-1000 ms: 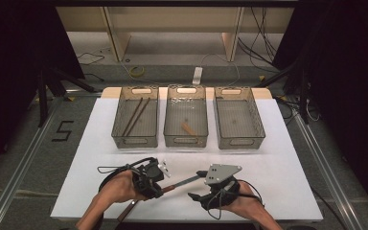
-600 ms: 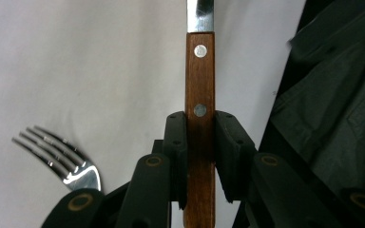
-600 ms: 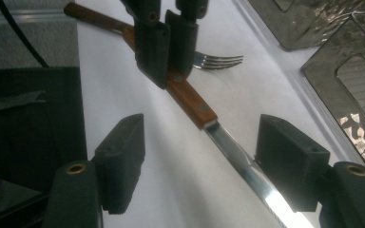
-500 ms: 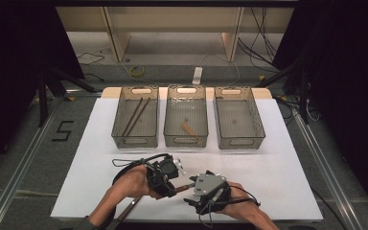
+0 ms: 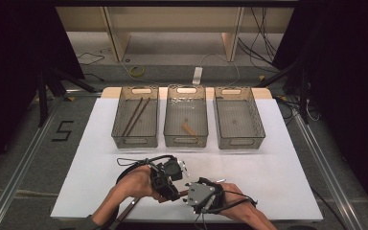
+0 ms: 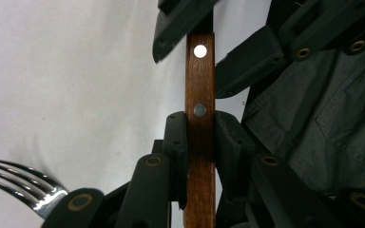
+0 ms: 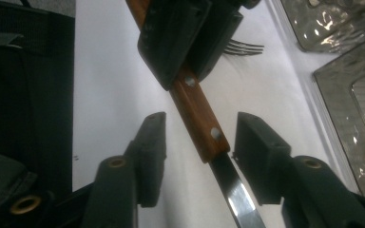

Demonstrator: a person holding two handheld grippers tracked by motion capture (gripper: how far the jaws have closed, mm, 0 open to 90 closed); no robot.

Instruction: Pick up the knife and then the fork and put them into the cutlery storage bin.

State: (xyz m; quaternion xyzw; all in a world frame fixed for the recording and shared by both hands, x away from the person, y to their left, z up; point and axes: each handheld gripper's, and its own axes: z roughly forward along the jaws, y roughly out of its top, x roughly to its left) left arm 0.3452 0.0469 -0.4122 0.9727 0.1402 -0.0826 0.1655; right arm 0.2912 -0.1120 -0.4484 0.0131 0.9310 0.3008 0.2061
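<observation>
A knife with a riveted wooden handle (image 6: 200, 95) is clamped between the pads of my left gripper (image 6: 200, 130), which is shut on the middle of the handle. In the right gripper view the handle (image 7: 197, 114) runs down into the steel blade (image 7: 237, 197). My right gripper (image 7: 202, 142) straddles the handle's blade end; its jaws have just been closing, with a gap still on both sides. In the high view the left gripper (image 5: 170, 175) and right gripper (image 5: 199, 194) meet near the table's front edge. A fork (image 6: 24, 183) lies on the white mat beside them.
Three clear trays stand in a row at the back of the white mat (image 5: 287, 163): the left tray (image 5: 120, 120) holds two dark sticks, the middle tray (image 5: 170, 120) a small wooden piece, the right tray (image 5: 256, 120) nothing. Both forearms come in from the bottom edge.
The two grippers have come together: the left one shifted right with the knife, and the right one slid left and lower until its narrowing jaws flank the handle.
</observation>
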